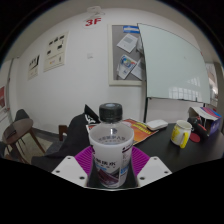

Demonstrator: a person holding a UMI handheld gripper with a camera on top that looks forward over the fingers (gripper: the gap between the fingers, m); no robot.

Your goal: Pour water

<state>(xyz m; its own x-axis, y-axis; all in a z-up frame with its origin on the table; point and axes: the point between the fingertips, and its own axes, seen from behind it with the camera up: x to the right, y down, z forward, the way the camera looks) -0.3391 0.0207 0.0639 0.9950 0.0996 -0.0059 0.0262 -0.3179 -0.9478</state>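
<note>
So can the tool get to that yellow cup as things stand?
Probably not to grasp it: the tool is shut on a clear plastic cup. The yellow cup stands beyond, on the dark table, nothing between.

Cup (pixel 108 156) between claw (pixel 109 172) fingers, bottle (pixel 110 112) just behind.

clear cup (pixel 108 160), purple-printed label | black-capped bottle (pixel 110 112) | yellow mug (pixel 181 133) | magenta pads (pixel 78 163)

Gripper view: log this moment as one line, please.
stage: holding | gripper: shut on clear plastic cup | cup: upright | behind: black-capped bottle | beyond, on table: yellow mug
</note>
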